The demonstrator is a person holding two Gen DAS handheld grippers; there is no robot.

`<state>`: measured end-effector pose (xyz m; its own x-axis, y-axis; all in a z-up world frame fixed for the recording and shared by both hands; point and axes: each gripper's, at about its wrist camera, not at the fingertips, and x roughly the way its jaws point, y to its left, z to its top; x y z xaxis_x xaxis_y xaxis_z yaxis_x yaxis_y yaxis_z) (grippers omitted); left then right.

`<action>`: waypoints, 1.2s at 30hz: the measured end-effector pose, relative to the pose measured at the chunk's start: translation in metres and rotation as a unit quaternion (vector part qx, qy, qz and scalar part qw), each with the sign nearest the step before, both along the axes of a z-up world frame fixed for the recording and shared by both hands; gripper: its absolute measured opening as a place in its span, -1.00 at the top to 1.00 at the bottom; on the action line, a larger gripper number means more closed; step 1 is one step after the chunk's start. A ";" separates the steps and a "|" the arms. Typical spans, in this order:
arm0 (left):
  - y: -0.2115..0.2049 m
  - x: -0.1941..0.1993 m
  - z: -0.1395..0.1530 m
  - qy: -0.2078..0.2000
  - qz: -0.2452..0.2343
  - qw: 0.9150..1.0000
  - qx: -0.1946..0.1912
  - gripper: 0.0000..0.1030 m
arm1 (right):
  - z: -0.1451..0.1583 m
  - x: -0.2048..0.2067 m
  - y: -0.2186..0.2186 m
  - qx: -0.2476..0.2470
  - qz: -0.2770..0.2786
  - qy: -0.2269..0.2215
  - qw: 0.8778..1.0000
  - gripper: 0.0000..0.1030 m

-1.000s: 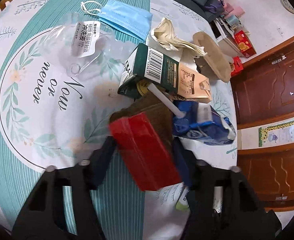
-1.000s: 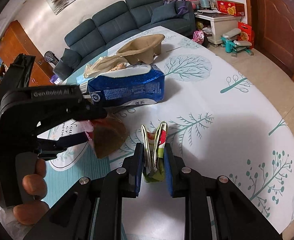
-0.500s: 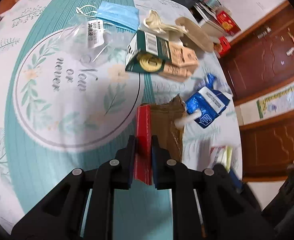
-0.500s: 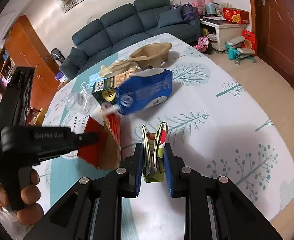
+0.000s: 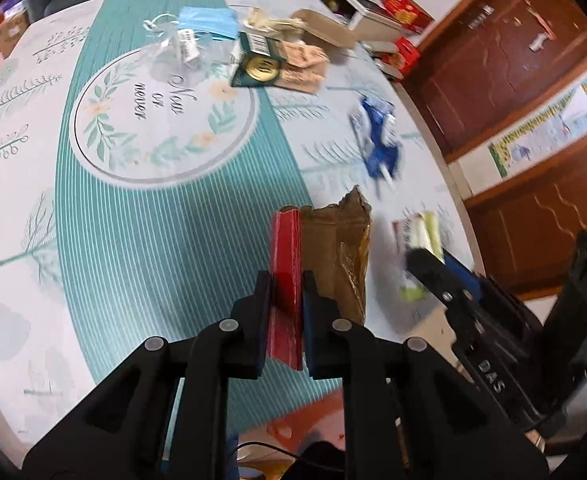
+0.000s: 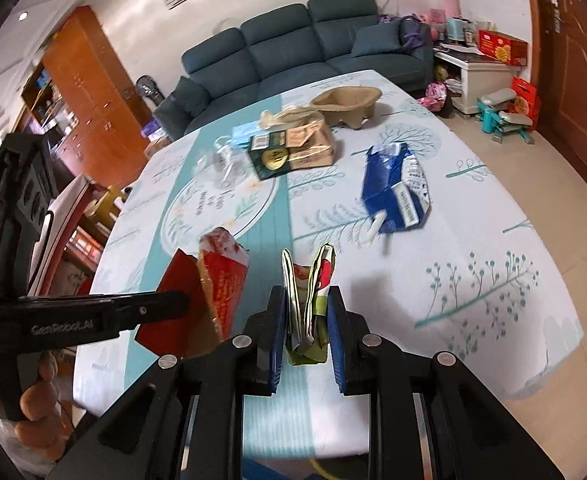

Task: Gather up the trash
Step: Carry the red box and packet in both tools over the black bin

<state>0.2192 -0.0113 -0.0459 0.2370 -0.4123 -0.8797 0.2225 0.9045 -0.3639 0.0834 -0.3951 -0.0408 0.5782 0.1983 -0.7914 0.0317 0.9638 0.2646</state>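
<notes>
1. Jaws of the left gripper (image 5: 286,292) are pinching a flattened red cardboard packet with a torn brown flap (image 5: 289,248), the blue pads pressing on both of its faces and holding it above the tablecloth.
2. Pads of the right gripper (image 6: 306,320) are clamping a folded green, white and red foil wrapper (image 6: 309,300), which is standing upright between them.
3. Fingers of a hand (image 6: 37,396) are wrapping around the left gripper's black handle at the lower left of the right wrist view.
4. Remaining rubbish is lying on the round table with the teal and white printed cloth (image 5: 153,240): a crumpled blue carton (image 6: 397,188), a dark green and tan box (image 6: 289,152), a light blue face mask (image 5: 209,20), a clear plastic bag (image 5: 173,46) and a brown pulp tray (image 6: 347,104).
</notes>
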 end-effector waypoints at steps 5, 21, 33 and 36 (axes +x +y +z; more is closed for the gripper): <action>-0.003 -0.043 0.008 -0.006 -0.043 0.999 0.010 0.79 | 0.008 -0.041 0.011 -0.010 0.014 0.002 1.000 0.62; -0.023 -0.154 -0.019 -0.026 -0.145 0.987 0.063 0.78 | -0.071 -0.152 0.010 -0.021 -0.008 0.092 0.995 0.62; -0.069 -0.213 -0.114 -0.023 -0.227 0.963 0.141 0.78 | -0.196 -0.203 0.008 -0.041 -0.016 0.185 0.982 0.62; -0.080 -0.221 -0.138 -0.027 -0.245 0.956 0.157 0.78 | -0.220 -0.212 0.005 -0.030 -0.015 0.189 0.981 0.62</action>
<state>-0.0018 -0.0912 -0.1835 0.1325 -0.2036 -0.9700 0.6584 0.7497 -0.0674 -0.1282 -0.3905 -0.2609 0.2456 0.1327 -0.9602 0.1447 0.9745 0.1717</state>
